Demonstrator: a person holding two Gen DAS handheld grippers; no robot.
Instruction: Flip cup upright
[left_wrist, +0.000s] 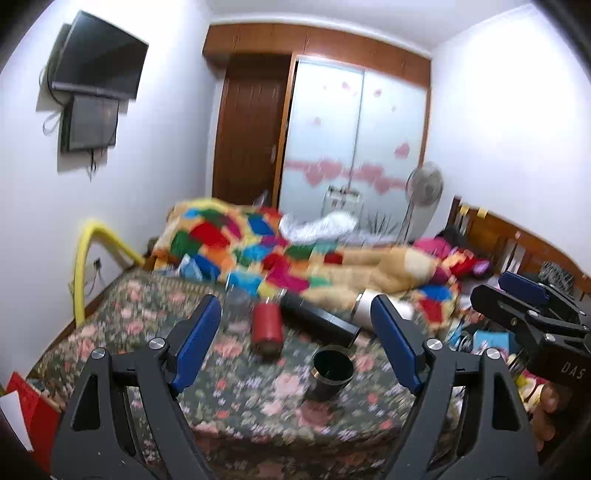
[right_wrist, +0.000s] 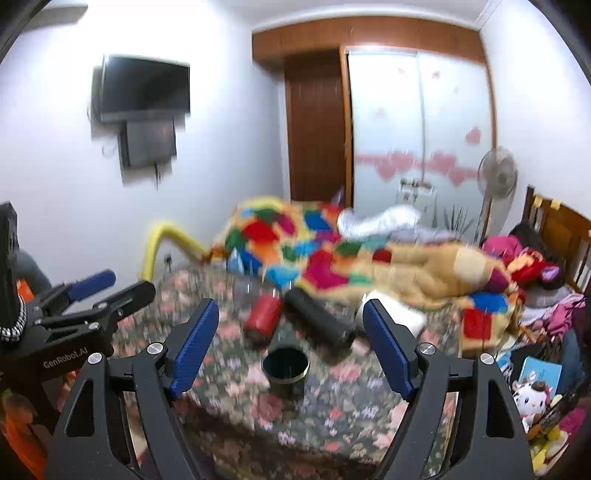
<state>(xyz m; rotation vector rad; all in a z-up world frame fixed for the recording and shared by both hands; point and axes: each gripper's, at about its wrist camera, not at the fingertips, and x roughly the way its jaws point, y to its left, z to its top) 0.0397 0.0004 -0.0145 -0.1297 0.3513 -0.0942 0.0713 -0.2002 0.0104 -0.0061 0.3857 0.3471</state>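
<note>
A dark cup (left_wrist: 331, 373) with a gold rim stands upright, mouth up, on the floral bed cover (left_wrist: 236, 398); it also shows in the right wrist view (right_wrist: 285, 369). My left gripper (left_wrist: 301, 347) is open and empty, held above and short of the cup. My right gripper (right_wrist: 291, 343) is open and empty too, also back from the cup. Each gripper shows at the edge of the other's view, the right one (left_wrist: 524, 295) and the left one (right_wrist: 107, 288).
Behind the cup lie a red bottle (left_wrist: 266, 326), a long black flask (left_wrist: 317, 319) and a white-and-silver flask (left_wrist: 369, 302). A patchwork quilt (left_wrist: 295, 251) covers the far bed. A yellow rail (left_wrist: 83, 266) stands left; clutter and toys (right_wrist: 532, 395) lie right.
</note>
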